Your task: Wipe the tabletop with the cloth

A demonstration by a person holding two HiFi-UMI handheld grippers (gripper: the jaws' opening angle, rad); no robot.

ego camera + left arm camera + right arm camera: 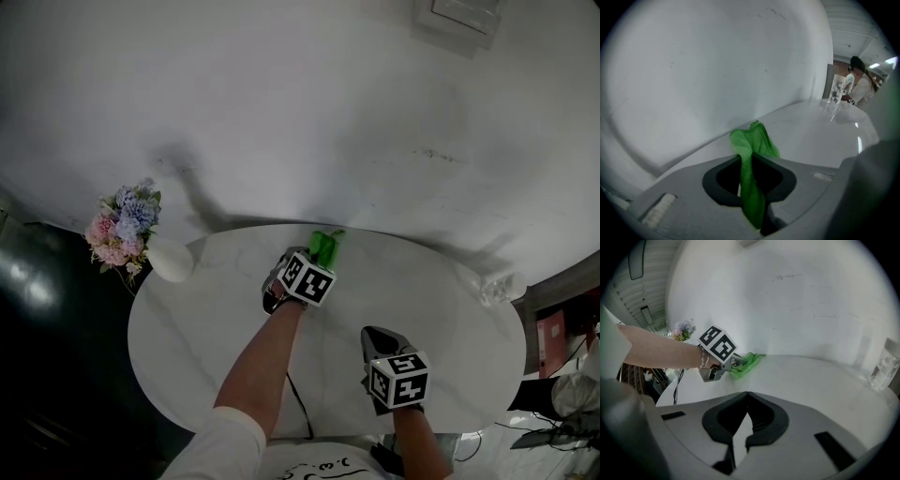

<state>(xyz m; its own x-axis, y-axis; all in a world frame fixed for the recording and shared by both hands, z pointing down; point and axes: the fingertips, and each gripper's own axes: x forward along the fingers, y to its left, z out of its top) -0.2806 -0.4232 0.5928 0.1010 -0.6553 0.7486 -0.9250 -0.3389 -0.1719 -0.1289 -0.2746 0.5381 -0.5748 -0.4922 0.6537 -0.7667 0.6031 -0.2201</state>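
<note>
- A pale wall (300, 112) runs close behind the table's far edge, leaving only a narrow, shadowed gap there.
- The round white tabletop (216, 319) is faintly veined. Most of its surface is bare: a wide stretch on the left between the grippers and the rim, and a wider one on the right running out to the far right rim.
- The left gripper (316, 257) reaches over the far middle of the table, near the back edge. Its jaws are clamped on the green cloth (326, 246). In the left gripper view the cloth (752, 140) runs as a pinched fold between the jaws of the left gripper (751, 161) and bunches out past their tips towards the back rim.
- From the right gripper view, the cloth (747, 363) lies on the table surface at the tip of the left gripper (735, 363), just short of the wall.
- The right gripper (375, 336) is nearer the person, right of centre and well apart from the cloth. Its jaws (747, 394) meet at the tips with nothing held between them, and bare tabletop lies ahead of them.
- A bunch of pink and blue flowers (122, 225) stands in a white vase (169, 262) at the far left rim, partly overhanging the edge.
- A clear glass (502, 286) stands at the far right rim, close to the edge; it also appears at the right of the right gripper view (883, 364).
- A thin black cable (298, 403) crosses the near part of the table towards the person.
</note>
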